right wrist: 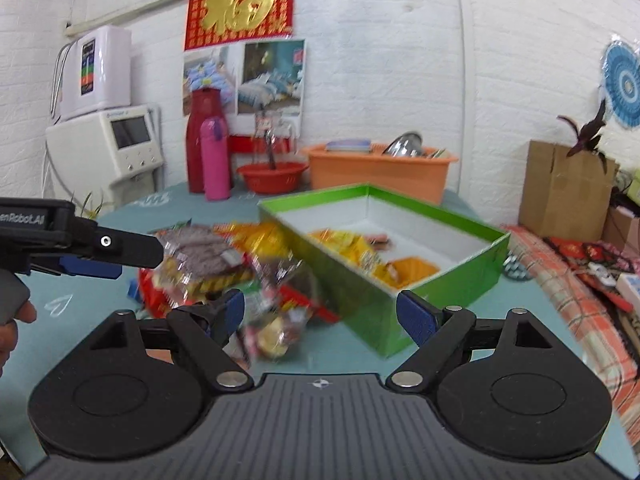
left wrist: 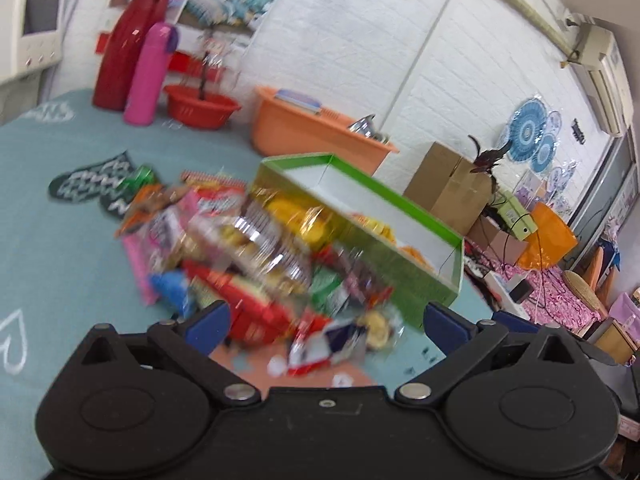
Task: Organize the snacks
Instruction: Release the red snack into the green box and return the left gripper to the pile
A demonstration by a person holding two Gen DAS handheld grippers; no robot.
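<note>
We are seeing the green box (right wrist: 372, 280) lying on the teal tablecloth (right wrist: 80, 320), its long axis running diagonally from near-right toward far-left, with the snack pile (right wrist: 224, 268) touching its left wall. Both the right gripper (right wrist: 320, 312) and left gripper (left wrist: 326, 320) are standing wide apart, gripping nothing.

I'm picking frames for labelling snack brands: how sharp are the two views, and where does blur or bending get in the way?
Left wrist view: the snack pile is streaked by motion blur, with glare on foil packets; labels are unreadable. Right wrist view: also smeared over the pile, while the green box is clearer. Both: fisheye bends the walls and edges.
</note>
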